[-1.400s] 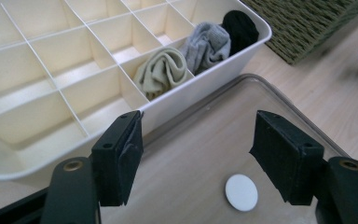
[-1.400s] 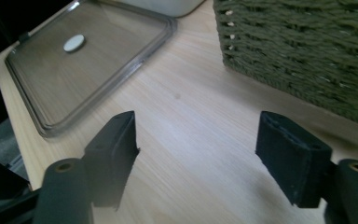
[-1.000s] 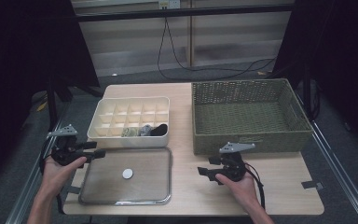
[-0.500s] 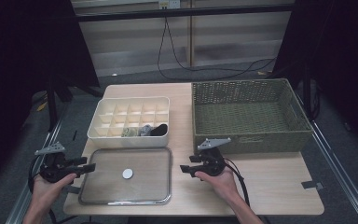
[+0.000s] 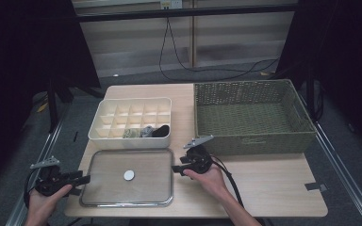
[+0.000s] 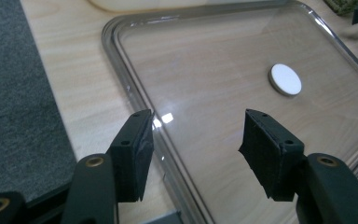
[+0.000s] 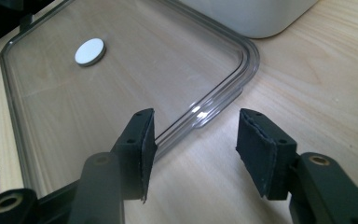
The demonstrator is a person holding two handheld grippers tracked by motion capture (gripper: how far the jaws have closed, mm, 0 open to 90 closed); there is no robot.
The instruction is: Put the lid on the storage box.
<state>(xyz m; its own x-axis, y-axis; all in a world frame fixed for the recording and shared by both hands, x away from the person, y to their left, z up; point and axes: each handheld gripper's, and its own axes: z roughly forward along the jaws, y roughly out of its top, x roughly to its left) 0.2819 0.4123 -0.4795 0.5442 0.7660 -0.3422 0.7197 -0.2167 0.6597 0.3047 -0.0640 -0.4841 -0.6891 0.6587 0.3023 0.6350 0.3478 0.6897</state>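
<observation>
A clear rectangular lid (image 5: pixel 146 183) with a white disc (image 5: pixel 129 175) at its middle lies flat on the table's front left. At the lid's left edge my left gripper (image 5: pixel 84 179) is open; in the left gripper view its jaws (image 6: pixel 196 135) straddle the lid's rim (image 6: pixel 135 88) without touching it. My right gripper (image 5: pixel 175 169) is open at the lid's right edge, and in the right gripper view (image 7: pixel 196 135) the rim (image 7: pixel 205 109) runs between its jaws. Both pairs of jaws have just been closing, with the rim between them and their pads clear of it.
Behind the lid stands a cream compartment box (image 5: pixel 132 113), with dark and grey items (image 5: pixel 146 132) in its front cells. A green woven basket (image 5: pixel 252 141) takes up the back right. Bare tabletop (image 5: pixel 273 183) lies in front of the basket. A piece of tape (image 5: pixel 313 186) sits near the right edge.
My left hand has come down and back to the lid's left edge. My right hand has moved left from in front of the basket to the lid's right edge. Both jaw gaps have narrowed.
</observation>
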